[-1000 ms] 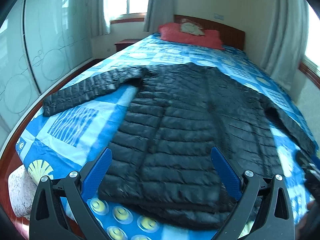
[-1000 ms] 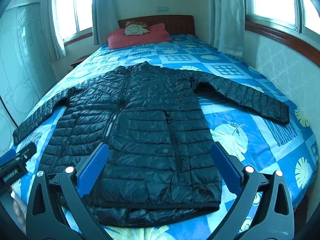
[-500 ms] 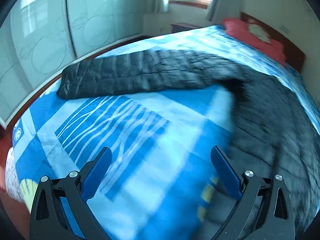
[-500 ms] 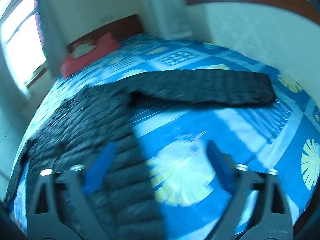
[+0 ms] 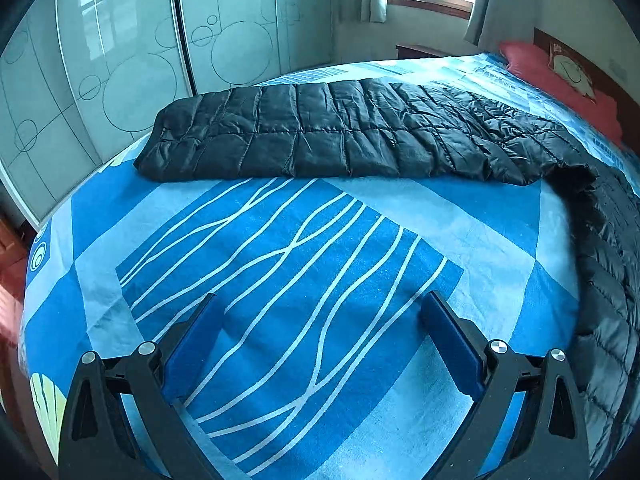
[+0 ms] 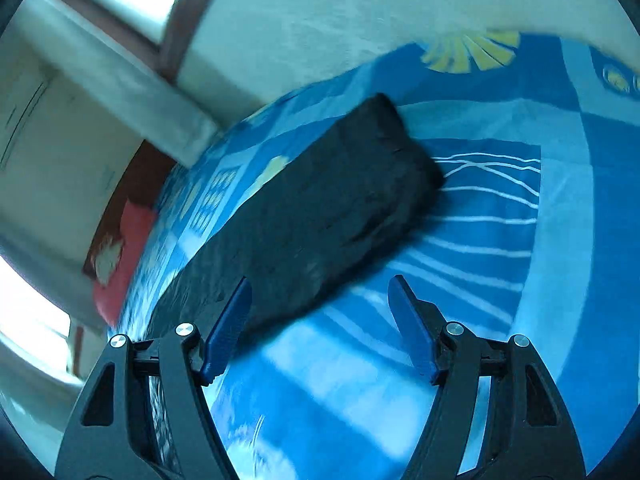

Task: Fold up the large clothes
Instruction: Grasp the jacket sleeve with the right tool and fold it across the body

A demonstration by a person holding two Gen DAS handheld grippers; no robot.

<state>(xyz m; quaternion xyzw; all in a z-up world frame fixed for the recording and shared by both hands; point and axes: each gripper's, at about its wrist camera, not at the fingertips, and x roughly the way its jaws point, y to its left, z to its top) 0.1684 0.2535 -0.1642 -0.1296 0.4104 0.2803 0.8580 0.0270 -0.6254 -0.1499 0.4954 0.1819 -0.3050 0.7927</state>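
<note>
A black quilted puffer jacket lies spread flat on a bed. In the left wrist view its left sleeve point(image 5: 328, 132) stretches across the blue sheet, and the body point(image 5: 612, 280) runs off at the right edge. My left gripper point(image 5: 320, 308) is open and empty, low over the sheet, short of that sleeve. In the tilted, blurred right wrist view the other sleeve point(image 6: 320, 216) lies ahead with its cuff point(image 6: 396, 136) near the bed edge. My right gripper point(image 6: 320, 292) is open and empty, its left finger point(image 6: 228, 328) over the sleeve's edge.
The bed point(image 5: 280, 264) has a blue patterned sheet. A red pillow point(image 5: 560, 76) and a wooden headboard sit at its far end. Frosted sliding wardrobe doors point(image 5: 120, 60) stand beyond the left side. A wall point(image 6: 360, 20) and a window frame border the right side.
Both grippers swung outward from the jacket's hem, the left toward the left sleeve and the right toward the right sleeve, and came closer. The right view has tilted. Both stayed open.
</note>
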